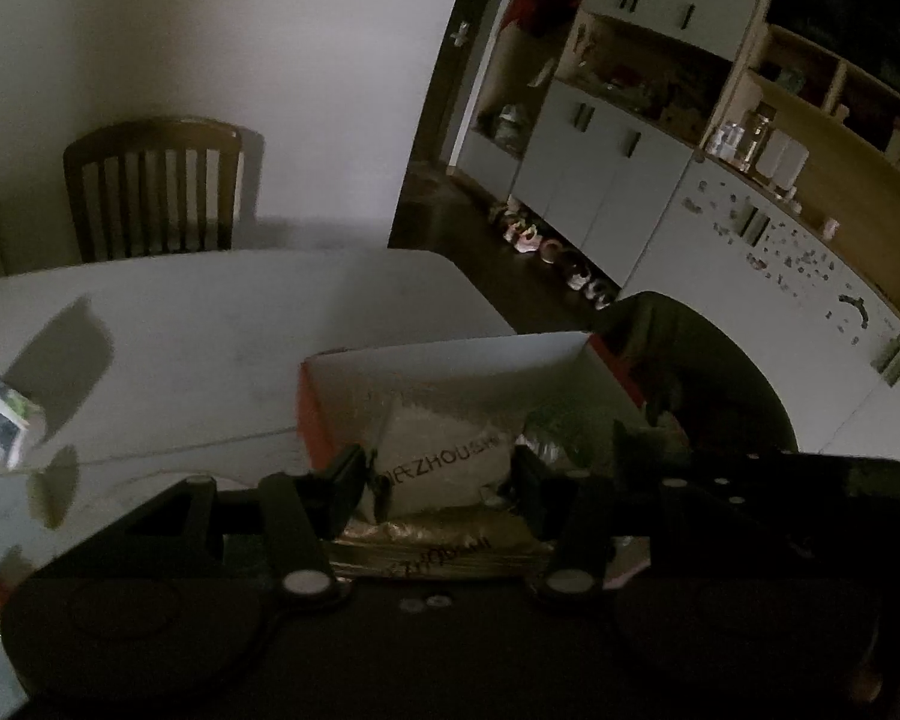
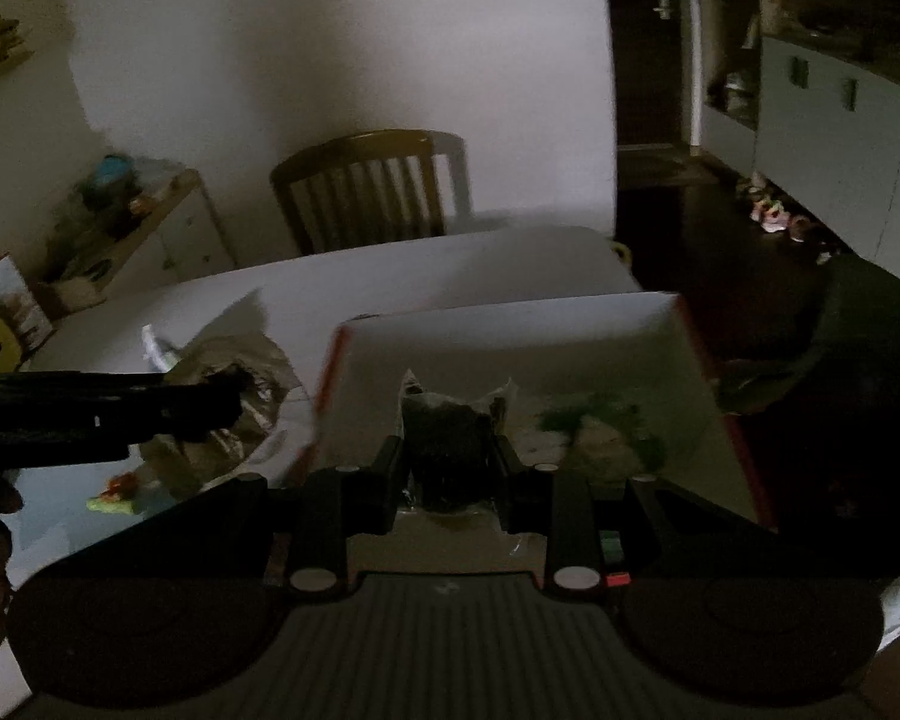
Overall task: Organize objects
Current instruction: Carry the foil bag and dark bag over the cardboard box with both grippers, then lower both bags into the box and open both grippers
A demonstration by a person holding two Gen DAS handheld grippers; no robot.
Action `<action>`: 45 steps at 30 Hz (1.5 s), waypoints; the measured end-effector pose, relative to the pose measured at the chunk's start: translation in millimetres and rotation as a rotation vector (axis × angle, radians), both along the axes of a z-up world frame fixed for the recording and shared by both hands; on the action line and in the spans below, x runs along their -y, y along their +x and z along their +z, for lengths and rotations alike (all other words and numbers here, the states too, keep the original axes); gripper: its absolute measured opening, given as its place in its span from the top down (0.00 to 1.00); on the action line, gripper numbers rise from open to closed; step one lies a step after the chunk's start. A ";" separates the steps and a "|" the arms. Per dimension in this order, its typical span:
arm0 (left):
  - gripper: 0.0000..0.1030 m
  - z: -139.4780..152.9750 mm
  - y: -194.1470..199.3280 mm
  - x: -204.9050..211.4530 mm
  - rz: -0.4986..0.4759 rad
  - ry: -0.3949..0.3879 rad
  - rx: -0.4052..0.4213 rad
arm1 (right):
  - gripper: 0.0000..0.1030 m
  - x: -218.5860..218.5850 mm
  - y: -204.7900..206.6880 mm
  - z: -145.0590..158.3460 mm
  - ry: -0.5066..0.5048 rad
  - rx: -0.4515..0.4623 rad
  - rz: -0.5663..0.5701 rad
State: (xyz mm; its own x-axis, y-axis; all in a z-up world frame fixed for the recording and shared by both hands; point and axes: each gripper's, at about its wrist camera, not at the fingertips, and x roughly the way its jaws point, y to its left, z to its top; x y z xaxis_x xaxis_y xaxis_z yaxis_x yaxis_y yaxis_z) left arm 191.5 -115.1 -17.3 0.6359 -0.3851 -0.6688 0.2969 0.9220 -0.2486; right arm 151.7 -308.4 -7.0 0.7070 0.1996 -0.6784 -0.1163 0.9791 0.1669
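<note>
Left tongs (image 1: 441, 483) gripping white packet (image 1: 444, 468), box (image 1: 450, 372)

A white table (image 1: 210, 312) bears a red-edged box (image 1: 315, 414) and a crumpled bag (image 2: 222, 414).

The box (image 1: 612, 369) is showing white inside and red-orange outside. The packet (image 1: 444, 468) is looking white with black letters. The bag (image 2: 447, 450) is looking dark, almost black. The table (image 1: 210, 324) is looking white. The chair (image 1: 150, 192) is showing brown wood with slats.
</note>
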 end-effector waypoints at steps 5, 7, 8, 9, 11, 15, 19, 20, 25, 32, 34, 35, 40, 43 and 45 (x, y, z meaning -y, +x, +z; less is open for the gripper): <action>0.57 -7.0 17.7 24.9 -0.028 0.020 0.016 | 0.72 34.6 14.9 -13.8 -0.032 -0.024 -0.046; 0.60 -15.4 27.4 35.6 -0.031 0.050 0.001 | 0.72 43.5 19.7 -20.5 -0.046 -0.033 -0.055; 0.60 -19.2 31.0 37.6 -0.026 0.055 -0.013 | 0.72 47.0 21.0 -24.6 -0.052 -0.041 -0.060; 0.60 -23.5 33.8 38.8 -0.022 0.056 -0.026 | 0.71 49.5 23.9 -28.9 -0.053 -0.053 -0.060; 0.60 -32.6 37.9 41.1 -0.016 0.069 -0.049 | 0.71 54.0 28.8 -37.8 -0.044 -0.076 -0.046; 0.59 -48.9 42.1 47.4 -0.022 0.097 -0.093 | 0.72 56.5 44.4 -60.3 -0.037 -0.132 -0.020; 0.59 -62.0 41.8 54.5 -0.029 0.119 -0.121 | 0.71 53.3 61.9 -82.0 -0.059 -0.179 -0.002; 0.59 -64.2 41.4 55.8 -0.030 0.121 -0.126 | 0.71 52.5 66.0 -86.6 -0.067 -0.188 0.001; 0.59 -74.2 37.7 60.7 -0.038 0.134 -0.149 | 0.71 42.0 75.9 -103.1 -0.109 -0.219 0.055; 0.59 -77.6 36.9 64.7 -0.035 0.145 -0.161 | 0.71 39.8 85.2 -119.3 -0.153 -0.246 0.079; 0.58 -77.4 36.1 64.9 -0.034 0.147 -0.163 | 0.71 39.9 86.4 -121.6 -0.156 -0.252 0.086; 0.58 -77.4 35.7 65.0 -0.033 0.149 -0.163 | 0.71 39.9 85.8 -122.2 -0.155 -0.252 0.088; 0.58 -76.6 32.8 64.5 -0.023 0.151 -0.165 | 0.71 41.4 83.4 -120.8 -0.140 -0.249 0.095; 0.57 -75.6 29.8 64.6 -0.021 0.148 -0.163 | 0.71 43.2 81.3 -116.4 -0.126 -0.242 0.100; 0.57 -74.6 27.5 64.9 -0.019 0.149 -0.159 | 0.70 45.2 79.6 -113.6 -0.116 -0.239 0.103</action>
